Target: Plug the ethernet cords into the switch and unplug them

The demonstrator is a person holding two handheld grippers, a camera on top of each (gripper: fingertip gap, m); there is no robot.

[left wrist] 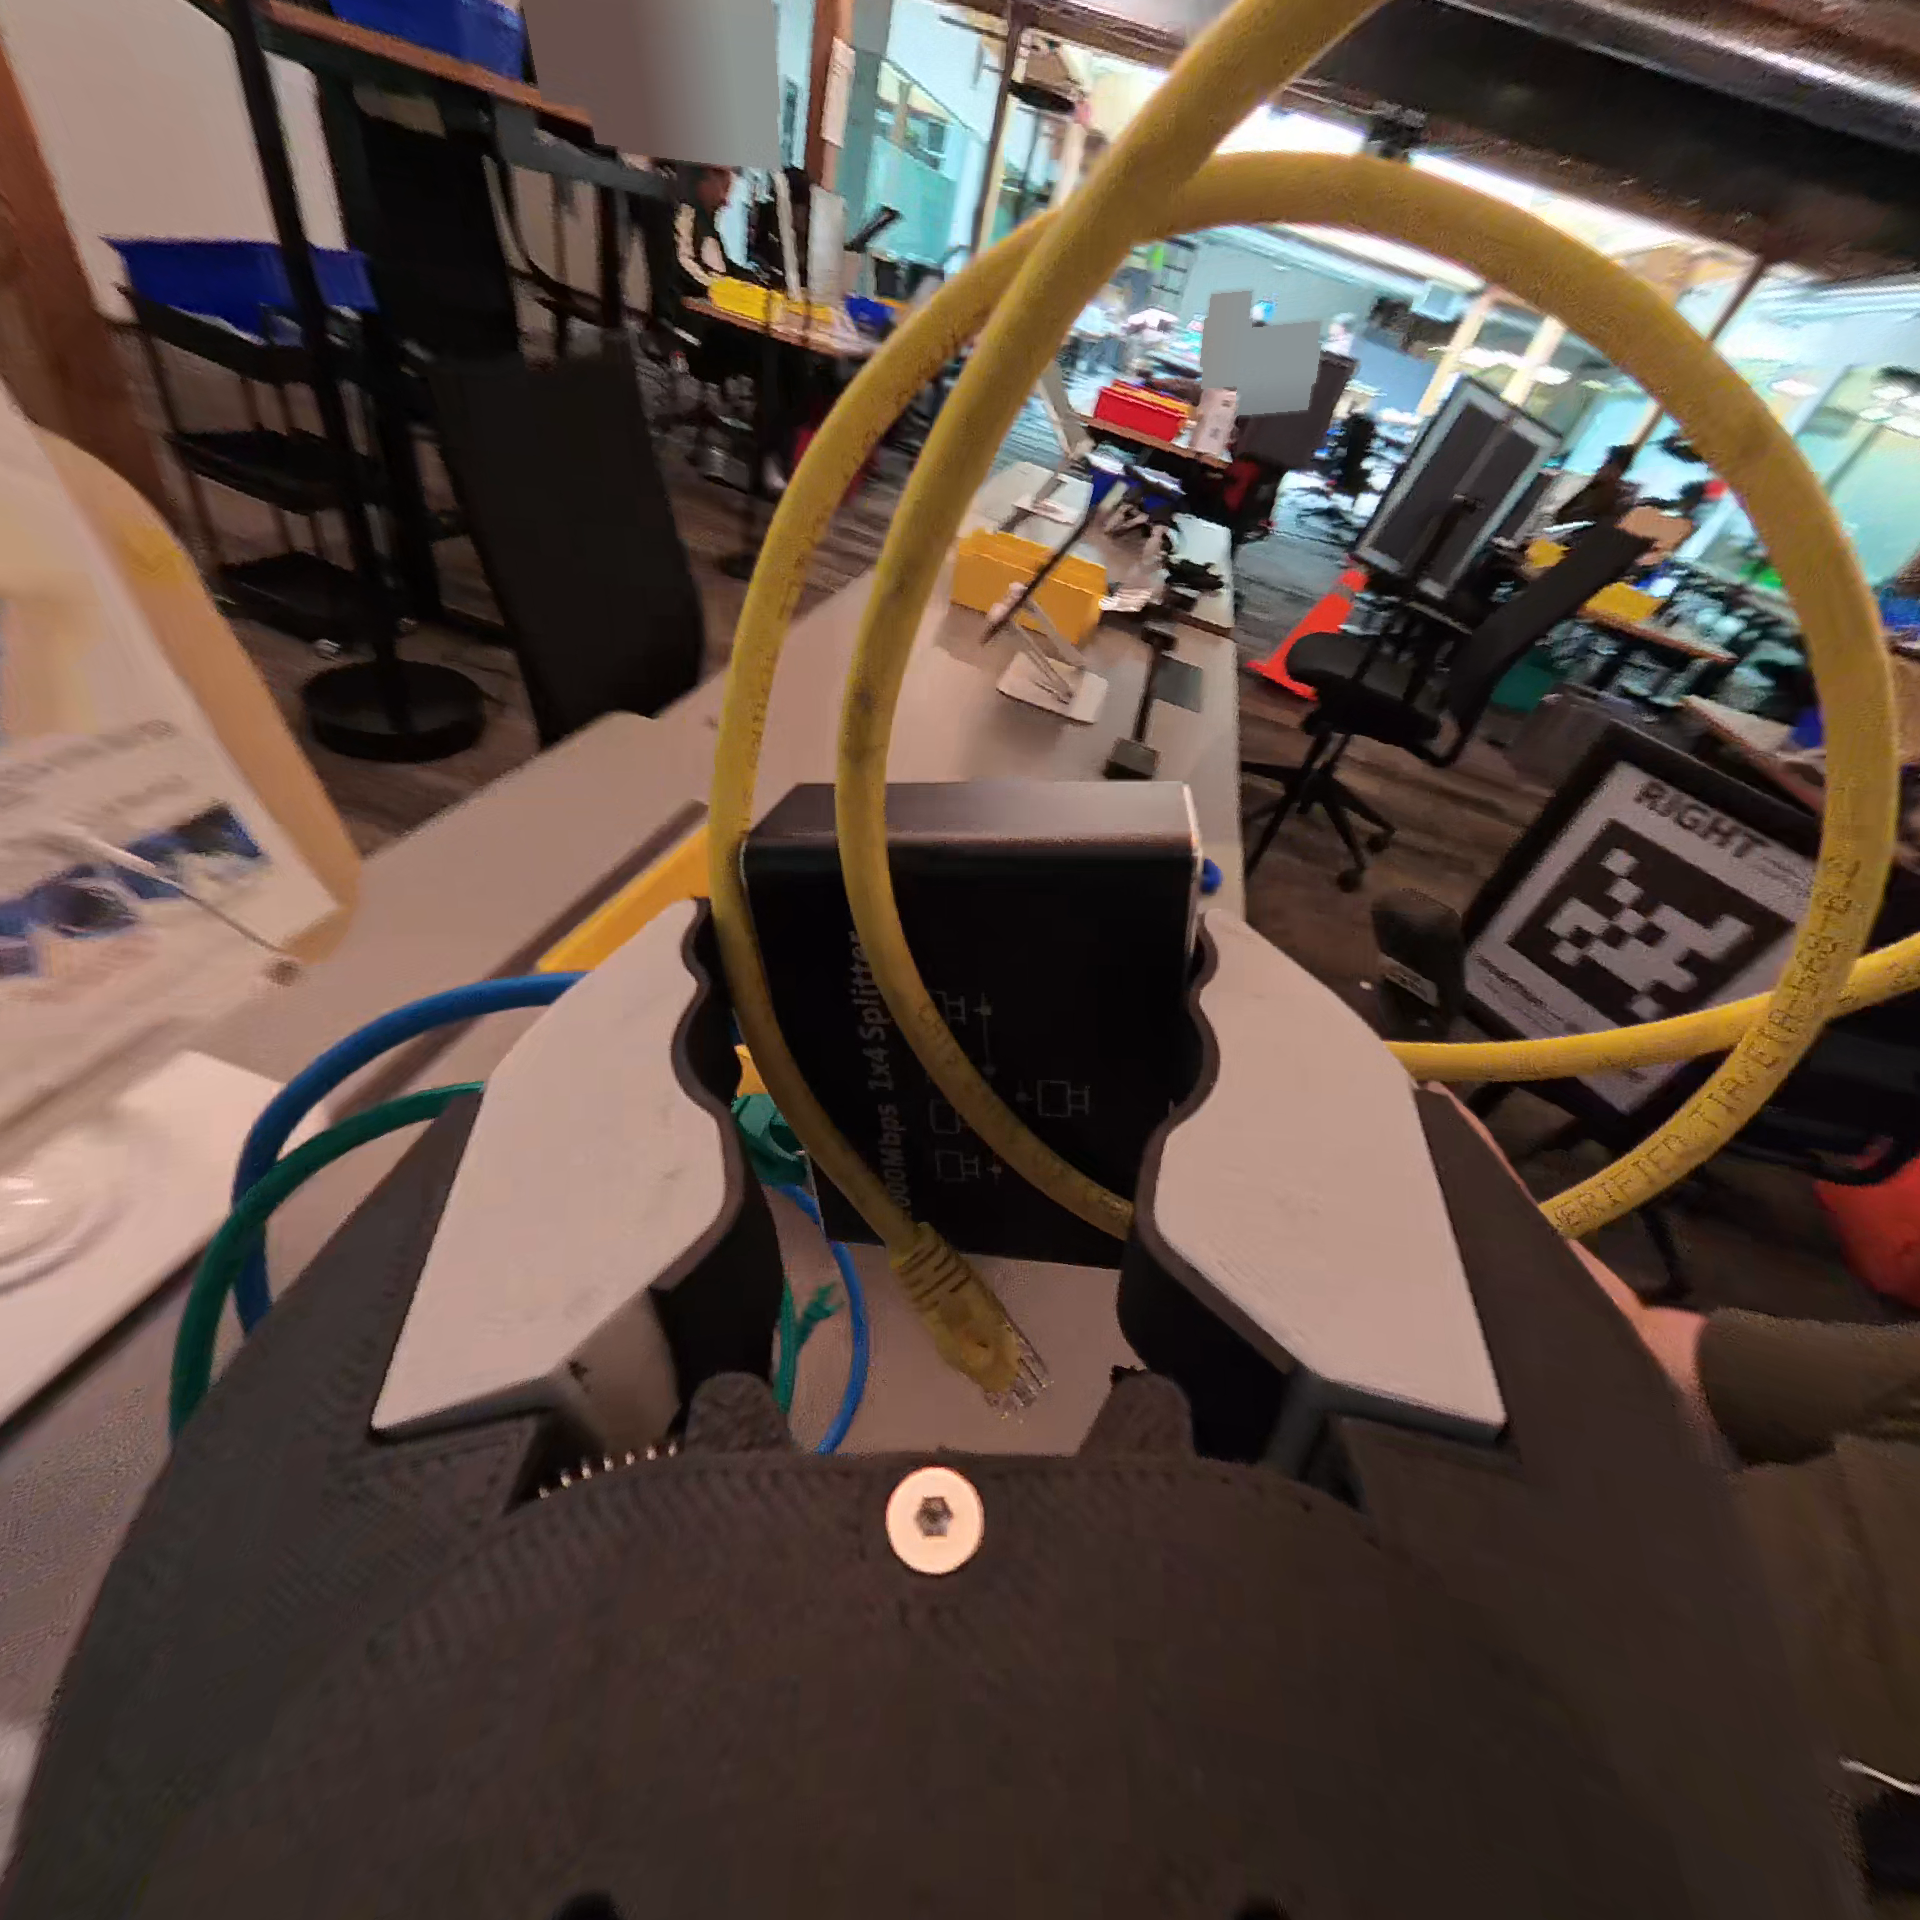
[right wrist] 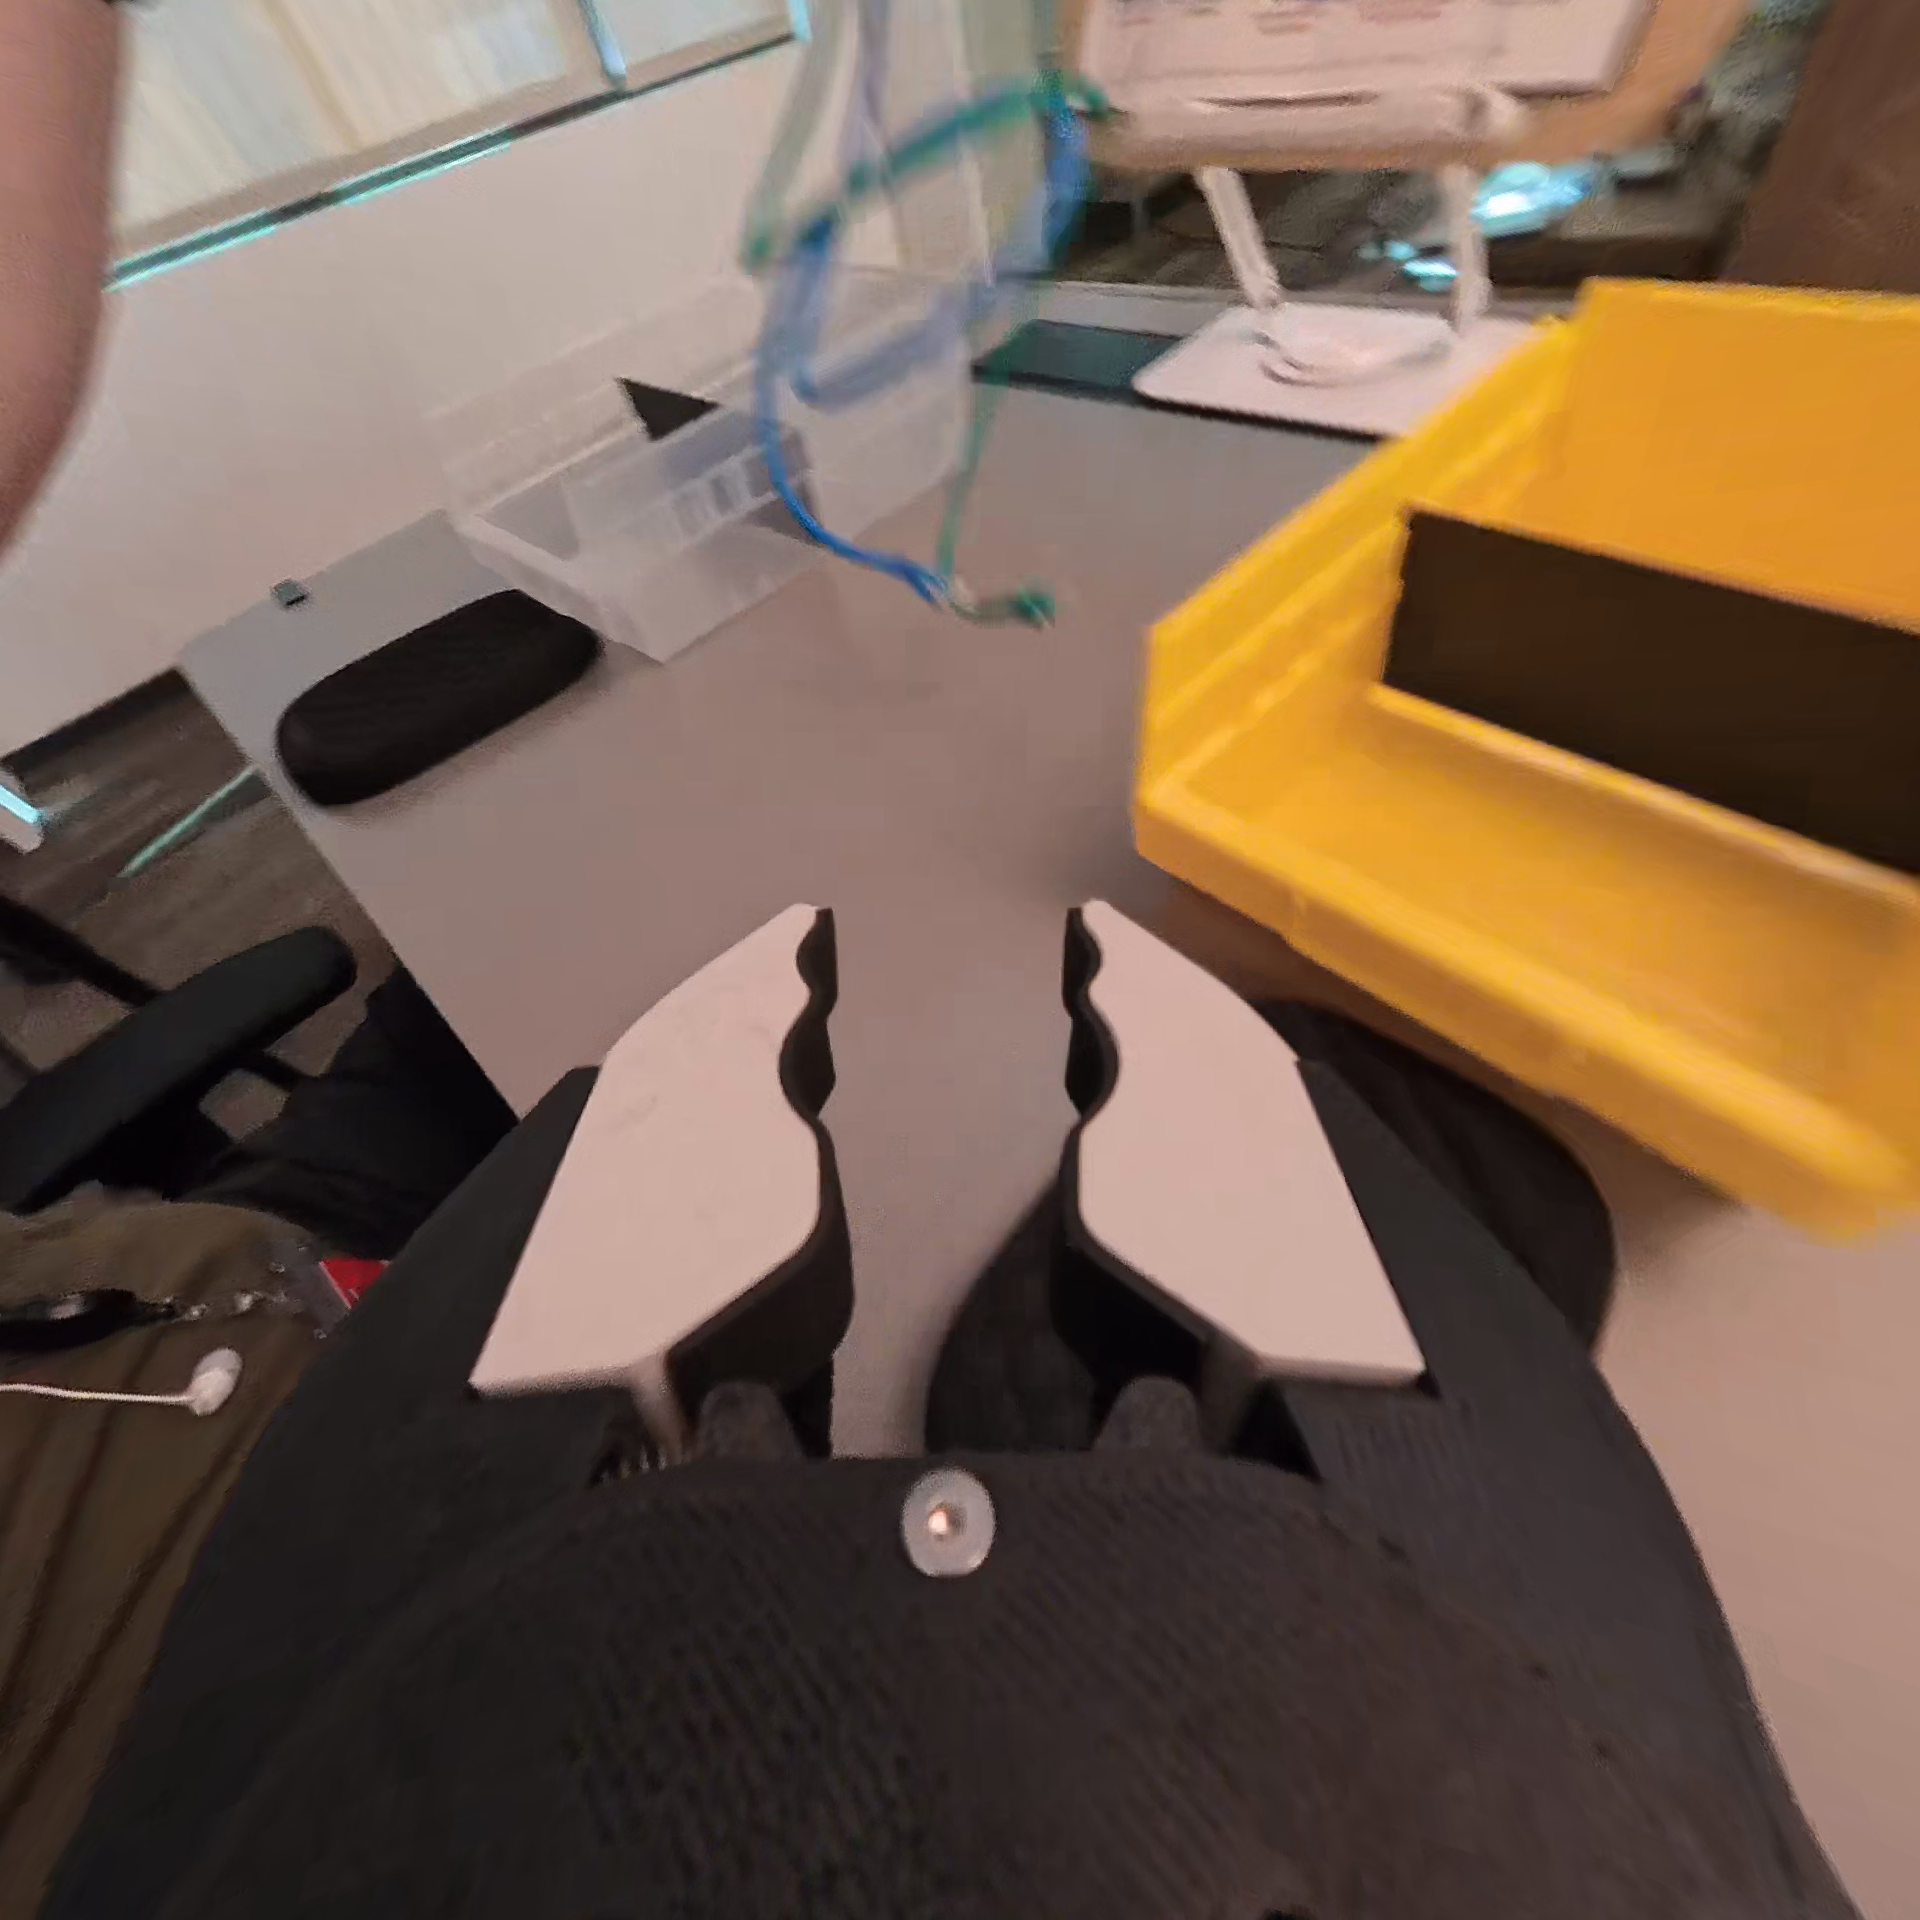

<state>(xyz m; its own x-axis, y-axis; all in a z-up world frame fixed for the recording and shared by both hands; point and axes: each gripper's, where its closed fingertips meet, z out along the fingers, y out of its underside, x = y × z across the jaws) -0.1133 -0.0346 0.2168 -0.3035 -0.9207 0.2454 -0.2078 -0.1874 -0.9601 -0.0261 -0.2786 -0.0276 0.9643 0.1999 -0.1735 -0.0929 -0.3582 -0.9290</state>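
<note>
In the left wrist view my left gripper [left wrist: 956,935] is shut on the black switch box [left wrist: 997,997], one finger on each side, and holds it above the grey table. A yellow ethernet cord [left wrist: 1351,197] loops high over the box. Its free plug [left wrist: 977,1340] hangs loose in front of the box, between my fingers. A blue cord [left wrist: 312,1070] and a green cord [left wrist: 260,1195] curl at the box's left side, where a green plug [left wrist: 769,1132] sits. My right gripper [right wrist: 951,925] is open and empty over the table. The blue and green cords [right wrist: 831,343] hang blurred ahead of it.
A yellow bin [right wrist: 1455,883] with a black divider stands right of the right gripper. A black case [right wrist: 436,696] and a clear plastic box [right wrist: 644,540] lie at the table's left edge. A white stand base [right wrist: 1320,364] is behind. The right gripper's tag plate [left wrist: 1631,914] shows. The gap from one gripper's tips to the other's is roughly 35 cm.
</note>
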